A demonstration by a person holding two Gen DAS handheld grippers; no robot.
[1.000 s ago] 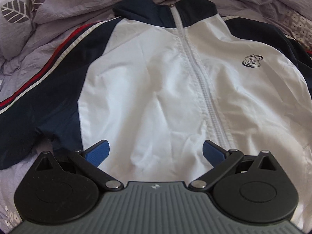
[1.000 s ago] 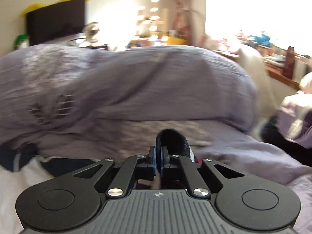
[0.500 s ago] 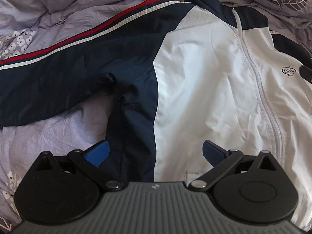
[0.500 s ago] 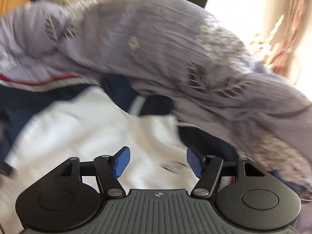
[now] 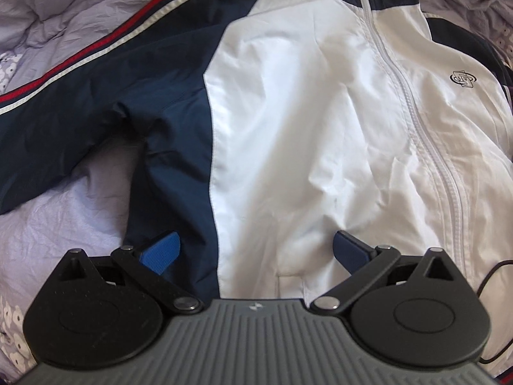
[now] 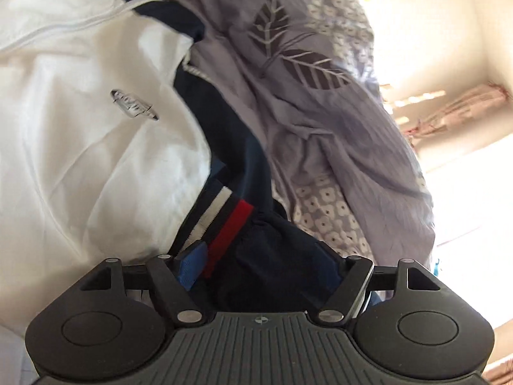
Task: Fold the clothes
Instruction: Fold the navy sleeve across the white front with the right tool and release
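- Left tongs (image 5: pixel 255 250) hung spread over the jacket (image 5: pixel 304 128), gripping nothing, probably lining up a hem grasp.
- Right tongs (image 6: pixel 259 266), just widening, straddled the striped cuff (image 6: pixel 224 221) unpinched.

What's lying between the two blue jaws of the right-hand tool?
In the right wrist view, the jacket's dark sleeve end with its red and white striped cuff lies between the right gripper's open jaws, which have just been opening.

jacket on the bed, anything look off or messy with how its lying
Mostly flat, zipped, front up. One oddity: the jacket's far sleeve is doubled back, its striped cuff bunched against the rumpled bedspread, right before the open right hand-held gripper.
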